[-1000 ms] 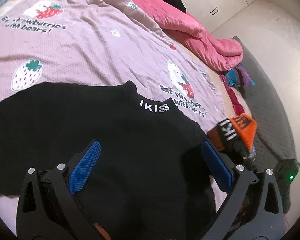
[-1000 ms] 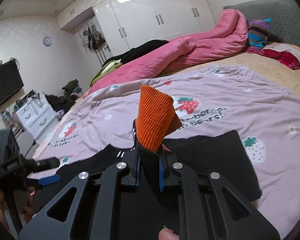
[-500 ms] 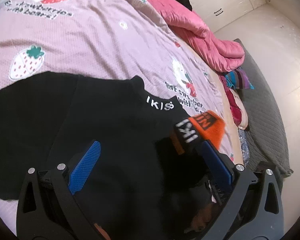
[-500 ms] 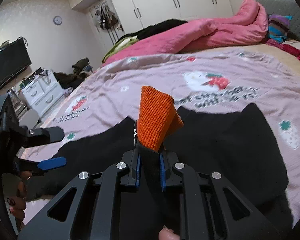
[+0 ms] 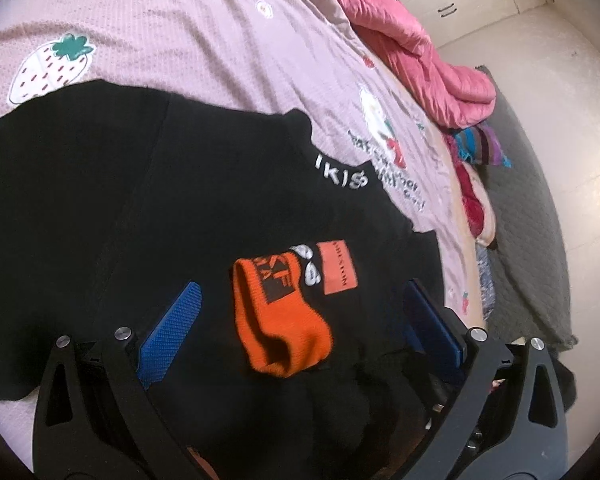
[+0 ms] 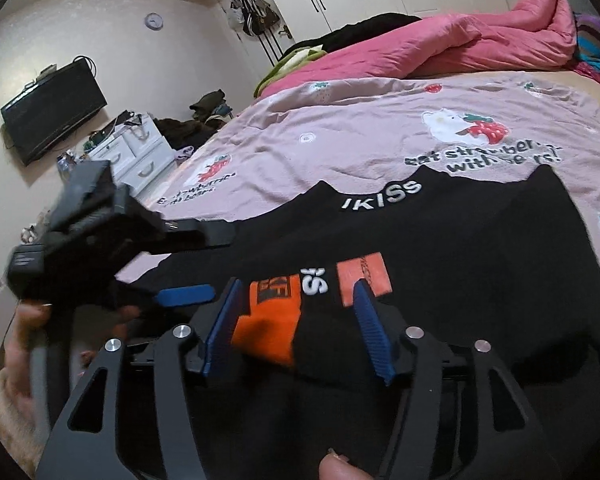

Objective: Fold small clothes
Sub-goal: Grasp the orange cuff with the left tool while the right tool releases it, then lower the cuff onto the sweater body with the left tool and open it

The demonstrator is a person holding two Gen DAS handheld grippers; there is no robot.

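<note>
Your black sweater [image 5: 204, 216] lies flat on the bed's strawberry-print sheet [image 5: 204, 40], and its orange cuff [image 5: 278, 320] rests on the chest, just below the "IKISS" collar lettering [image 5: 340, 176] and touching the orange patch [image 5: 337, 267].

Your right gripper [image 6: 296, 328] has its jaws spread wide, one on each side of the cuff, gripping nothing. Your left gripper [image 5: 296, 320] is wide open too and hangs just above the cuff.

The risks from here, as I judge them:

- Pull the right gripper back low and a blue pad [image 6: 370, 332] could snag the knit and drag the sleeve off the chest, undoing the fold.
- The cuff looks bunched and humped, not flat. Fold over it like that and you will likely get a lumpy, crooked packet.
- The two grippers sit very near each other over the cuff; moving either sideways could knock them together.
- The sheet is soft and rumpled near the collar, so a hard tug may slide the whole sweater.
</note>
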